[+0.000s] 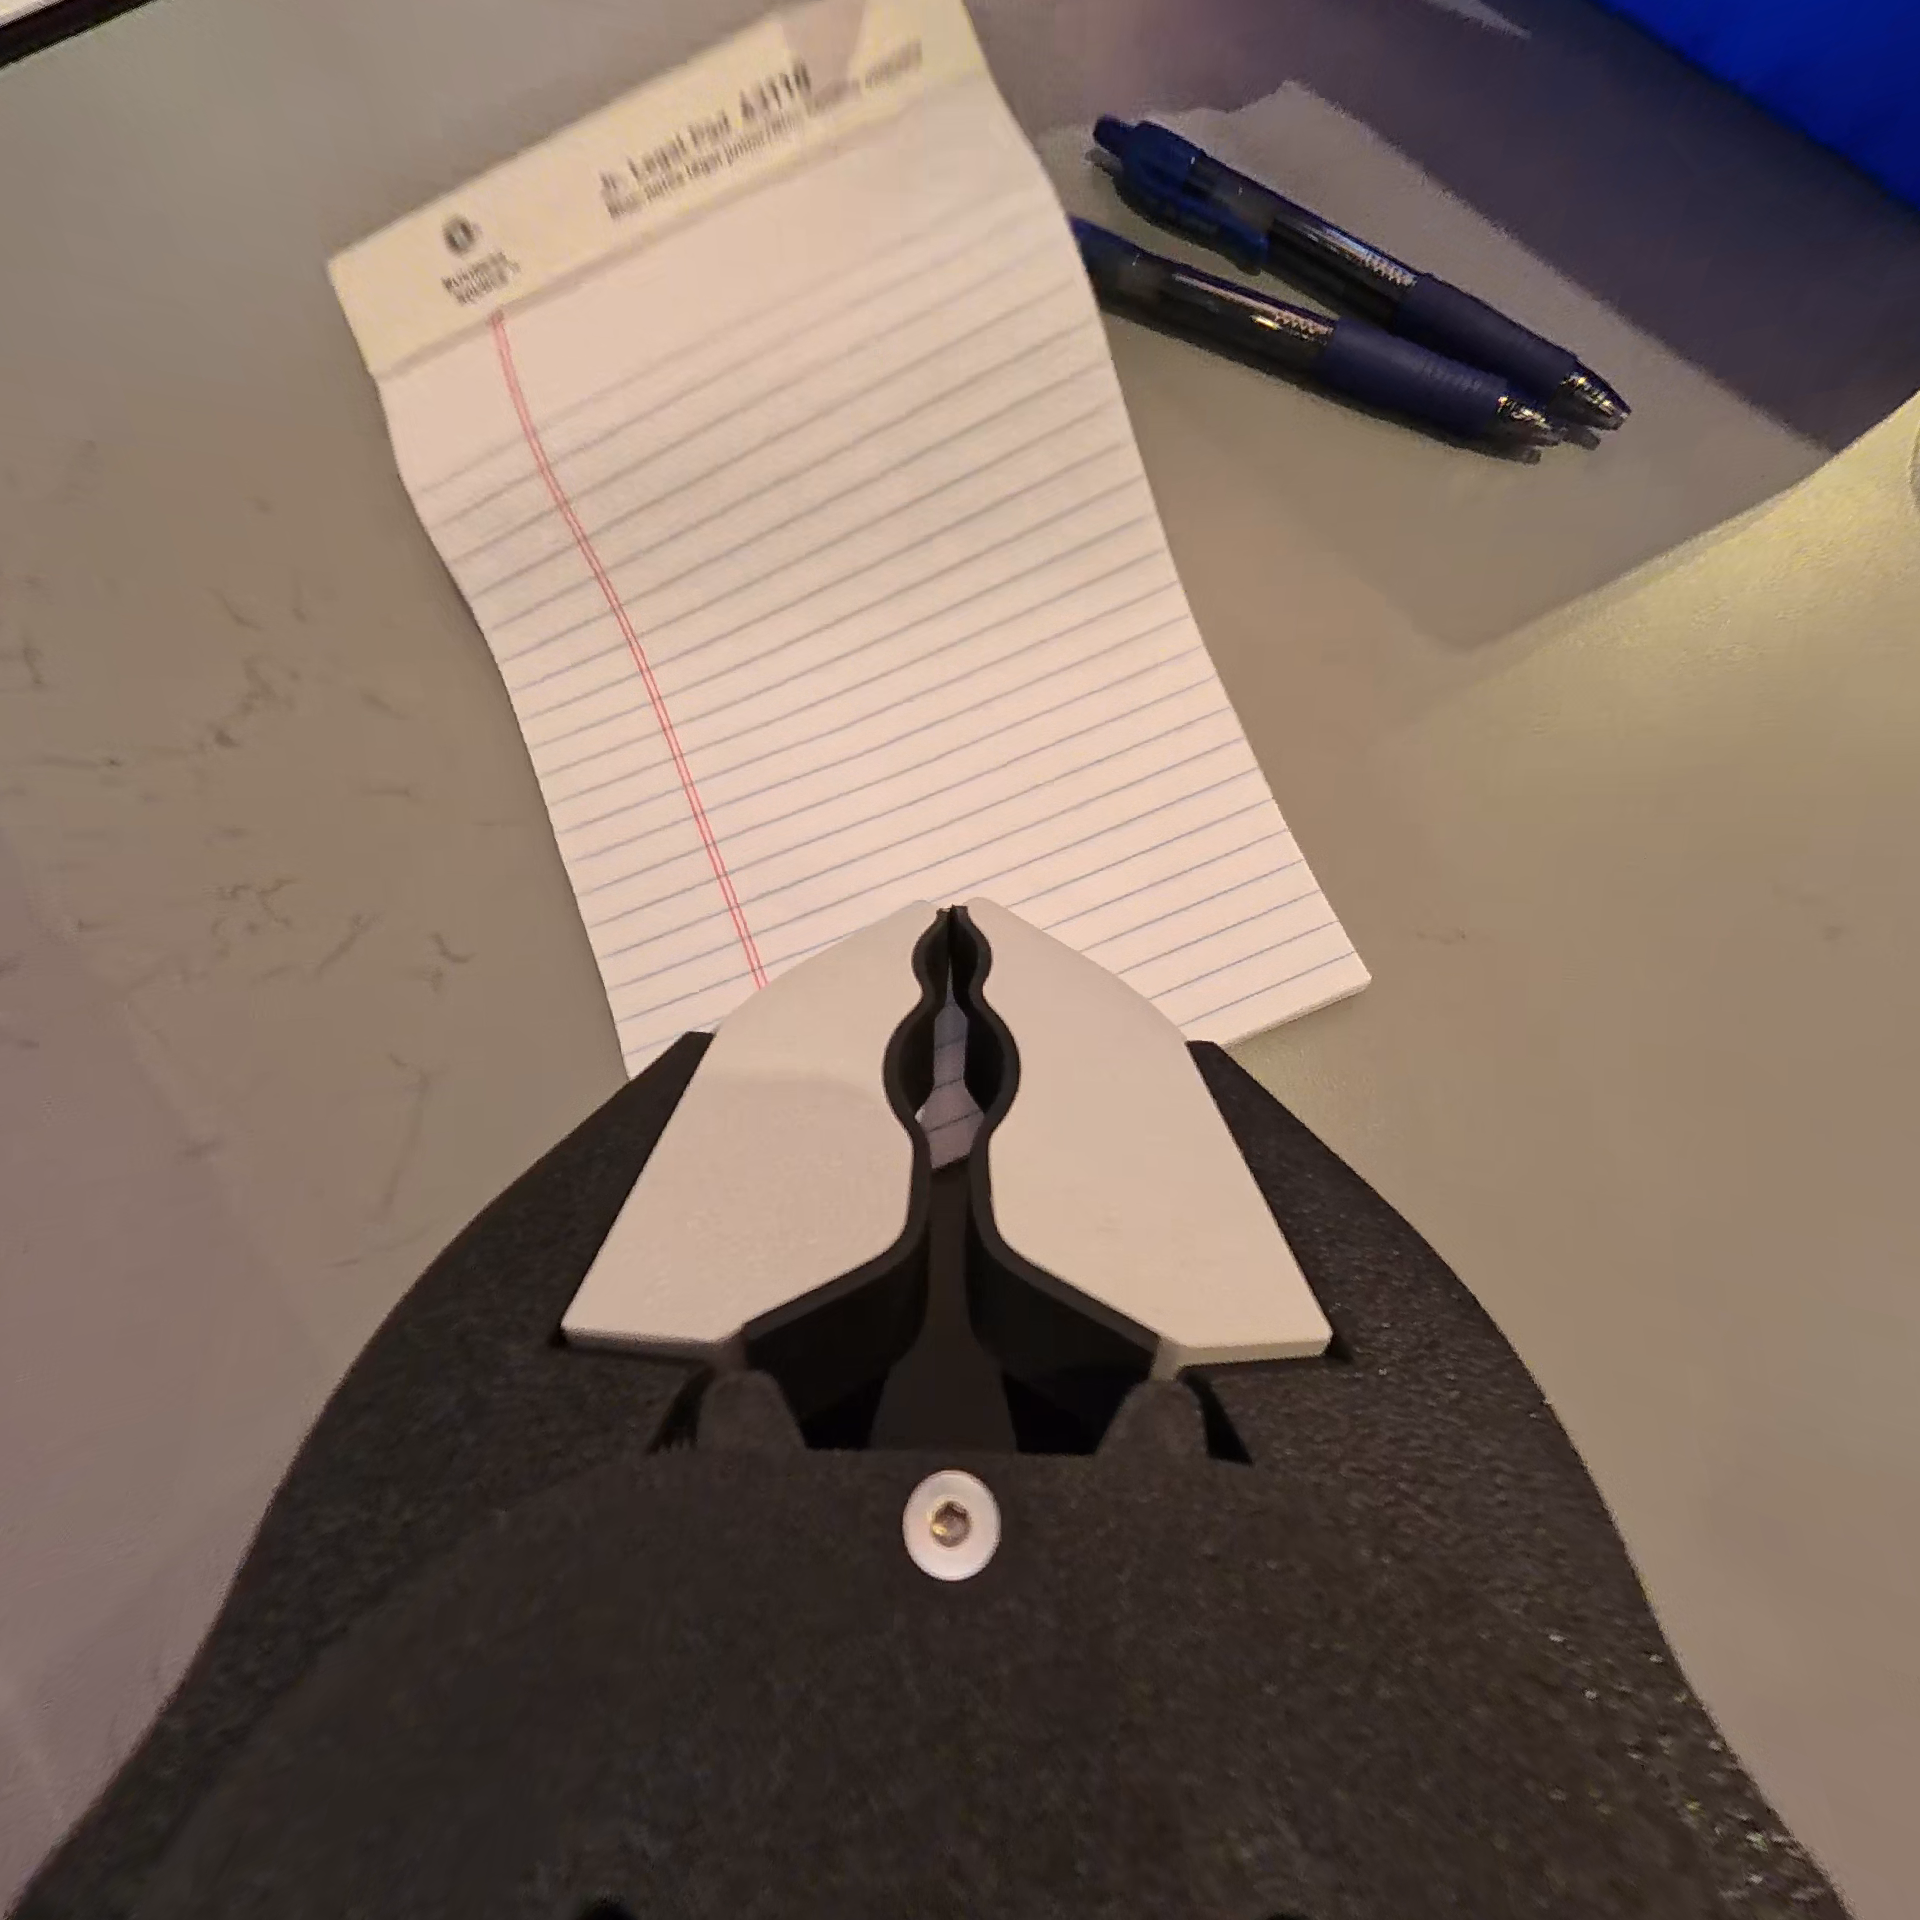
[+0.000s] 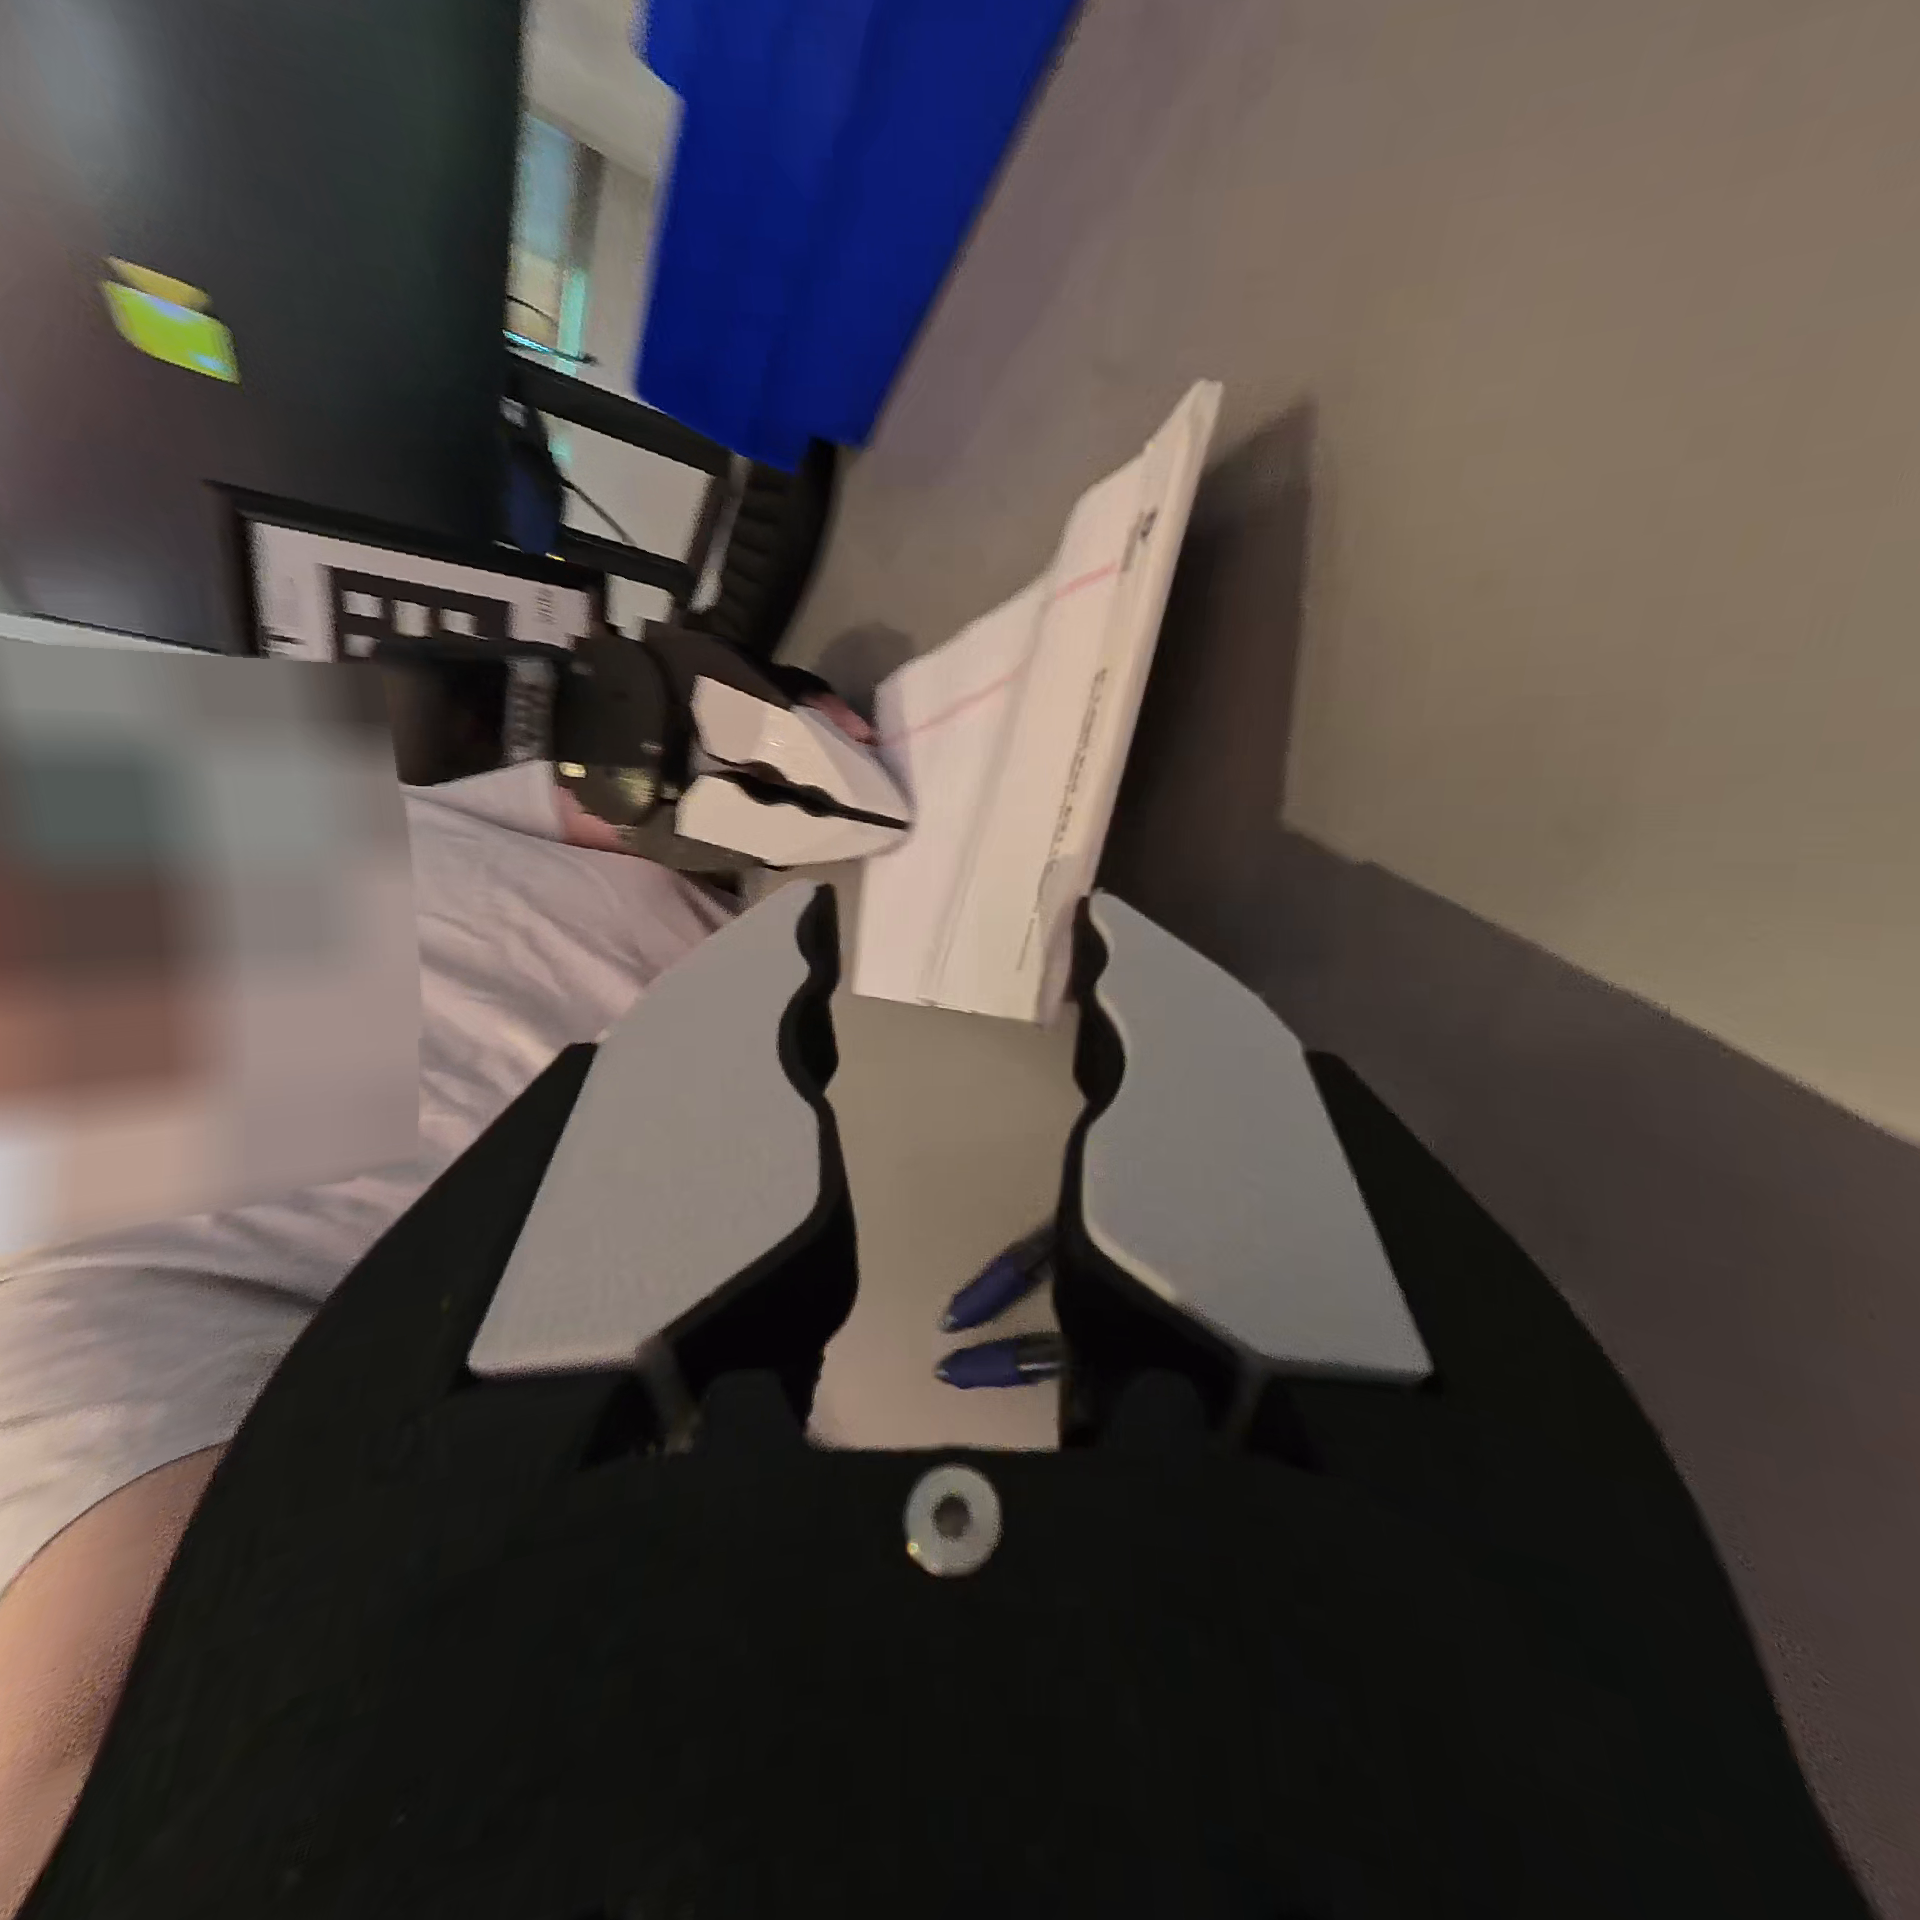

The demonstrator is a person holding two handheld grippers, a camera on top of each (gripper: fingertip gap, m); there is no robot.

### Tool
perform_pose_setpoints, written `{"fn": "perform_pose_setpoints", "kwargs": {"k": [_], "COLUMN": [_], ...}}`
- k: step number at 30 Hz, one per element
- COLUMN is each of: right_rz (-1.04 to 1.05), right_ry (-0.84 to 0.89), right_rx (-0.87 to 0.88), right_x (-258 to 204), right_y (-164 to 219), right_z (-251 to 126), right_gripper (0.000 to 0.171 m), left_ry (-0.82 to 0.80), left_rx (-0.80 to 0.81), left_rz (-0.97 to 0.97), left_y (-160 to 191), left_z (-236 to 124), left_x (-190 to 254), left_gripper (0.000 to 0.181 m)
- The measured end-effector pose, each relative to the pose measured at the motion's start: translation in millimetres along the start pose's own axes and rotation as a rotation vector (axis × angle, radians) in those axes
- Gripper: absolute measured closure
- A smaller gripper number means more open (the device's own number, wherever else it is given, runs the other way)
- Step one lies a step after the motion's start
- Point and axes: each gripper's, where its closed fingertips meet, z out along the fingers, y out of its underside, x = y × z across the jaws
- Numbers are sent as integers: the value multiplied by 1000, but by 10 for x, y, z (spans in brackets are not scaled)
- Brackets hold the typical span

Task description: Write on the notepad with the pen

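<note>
A white lined notepad (image 1: 831,582) lies flat on the grey table. My left gripper (image 1: 951,914) is shut and empty, with its tips over the pad's near edge; I cannot tell whether they touch it. Two blue pens (image 1: 1340,301) lie side by side to the right of the pad. In the right wrist view, my right gripper (image 2: 956,914) is open and empty. It is above the table, with the two pens (image 2: 997,1320) showing low in the gap between its fingers. The notepad (image 2: 1039,779) lies just past its tips, and the left gripper (image 2: 800,779) is at the pad's far end.
A bright blue object (image 1: 1787,73) stands at the table's back right and also shows in the right wrist view (image 2: 821,208). A pale blurred shape (image 1: 1714,831), probably my right gripper, fills the right side. A person in a white shirt (image 2: 520,914) sits at the table edge. There is about 15 cm between the tips of the two grippers.
</note>
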Motion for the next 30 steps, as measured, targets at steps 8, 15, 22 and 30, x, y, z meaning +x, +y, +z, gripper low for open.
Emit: {"fn": "perform_pose_setpoints", "kwargs": {"k": [8,15,22,30], "right_rz": [44,179,304,368], "right_ry": [-14,70,58,59], "right_rx": [-29,-129,-182,-190], "right_x": [-24,156,133,187], "right_y": [21,251,393,449], "right_z": [18,108,97,102], "right_gripper": [116,103,103,111], "left_ry": [-5,-17,-18,-9], "left_rx": [1,2,4,2], "left_rz": [10,19,22,47], "left_y": [-1,-2,-2,-5], "left_z": [0,-2,-1,1], "left_x": [3,-4,-3,11], "left_gripper": [181,181,181,181]}}
